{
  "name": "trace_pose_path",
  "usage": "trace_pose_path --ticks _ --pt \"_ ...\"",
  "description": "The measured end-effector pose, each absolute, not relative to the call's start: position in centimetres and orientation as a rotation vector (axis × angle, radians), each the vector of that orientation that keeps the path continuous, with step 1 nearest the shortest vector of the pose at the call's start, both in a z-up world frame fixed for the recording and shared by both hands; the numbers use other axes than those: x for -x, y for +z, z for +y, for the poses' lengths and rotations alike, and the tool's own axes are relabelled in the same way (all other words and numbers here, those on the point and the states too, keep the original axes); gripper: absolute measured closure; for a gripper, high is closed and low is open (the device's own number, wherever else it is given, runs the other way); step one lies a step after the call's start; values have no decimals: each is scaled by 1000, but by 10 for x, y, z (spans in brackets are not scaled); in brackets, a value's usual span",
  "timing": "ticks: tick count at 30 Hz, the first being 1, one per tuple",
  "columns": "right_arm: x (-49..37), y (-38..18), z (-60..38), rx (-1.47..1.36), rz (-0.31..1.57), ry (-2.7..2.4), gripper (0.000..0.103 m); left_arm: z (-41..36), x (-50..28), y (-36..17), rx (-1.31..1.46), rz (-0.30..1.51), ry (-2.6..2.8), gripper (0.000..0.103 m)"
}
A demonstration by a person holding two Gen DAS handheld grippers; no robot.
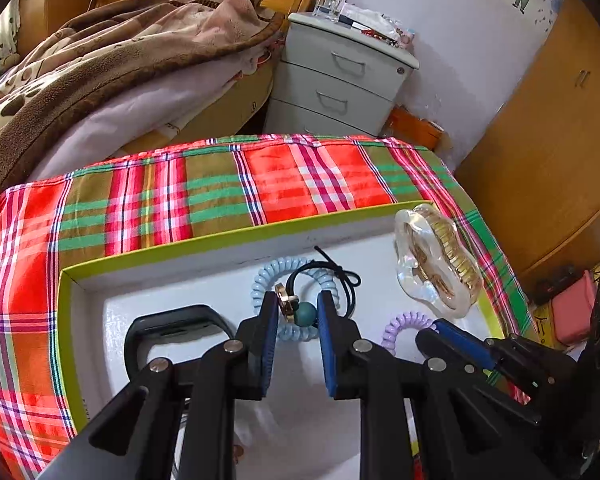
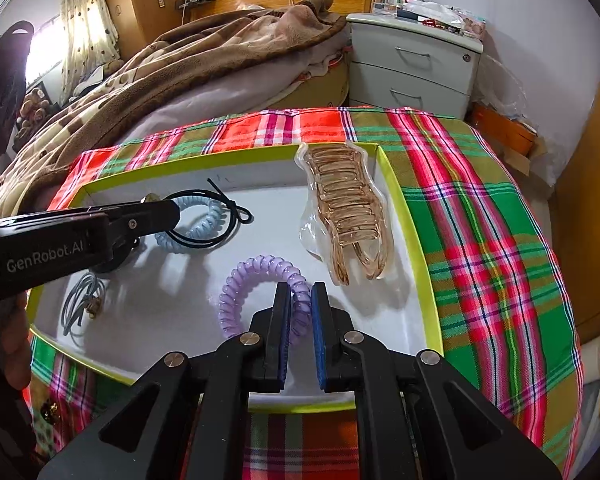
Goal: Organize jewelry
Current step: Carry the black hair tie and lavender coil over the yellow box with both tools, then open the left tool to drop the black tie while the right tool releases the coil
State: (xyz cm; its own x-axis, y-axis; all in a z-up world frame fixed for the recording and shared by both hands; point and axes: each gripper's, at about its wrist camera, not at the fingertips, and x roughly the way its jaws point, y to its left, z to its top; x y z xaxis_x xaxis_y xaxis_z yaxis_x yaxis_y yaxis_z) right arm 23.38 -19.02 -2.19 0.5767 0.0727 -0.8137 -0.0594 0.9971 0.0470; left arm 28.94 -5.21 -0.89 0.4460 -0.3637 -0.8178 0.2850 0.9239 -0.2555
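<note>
Right claw: blue pads clamped on the near right arc of the purple coiled hair tie, which lies flat on the floor of the white, green-rimmed shallow box. Just ahead and right: clear amber hair claw clip, long axis running away from the claw.

Left claw: pads apart, straddling a teal bead and gold ring on a black elastic cord, atop the pale blue coiled hair tie. Left is nearer these; closing looks next.

Box sits on the plaid-clothed surface.
</note>
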Motion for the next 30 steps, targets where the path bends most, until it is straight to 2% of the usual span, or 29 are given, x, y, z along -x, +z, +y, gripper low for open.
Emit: trace_pose_path --ticks 4,9,16,30 --pt "-234 -22 -190 -15 954 76 92 -55 -288 -12 60 1034 -399 80" --pt "-233 -21 -191 -17 952 79 92 -57 -284 -7 6 1015 -365 72" --pt "-232 -20 -192 -17 951 74 92 -57 -284 -6 1 1015 -356 71" --pt "-229 -18 -197 -48 937 77 89 -55 -281 -4 8 1008 -339 61"
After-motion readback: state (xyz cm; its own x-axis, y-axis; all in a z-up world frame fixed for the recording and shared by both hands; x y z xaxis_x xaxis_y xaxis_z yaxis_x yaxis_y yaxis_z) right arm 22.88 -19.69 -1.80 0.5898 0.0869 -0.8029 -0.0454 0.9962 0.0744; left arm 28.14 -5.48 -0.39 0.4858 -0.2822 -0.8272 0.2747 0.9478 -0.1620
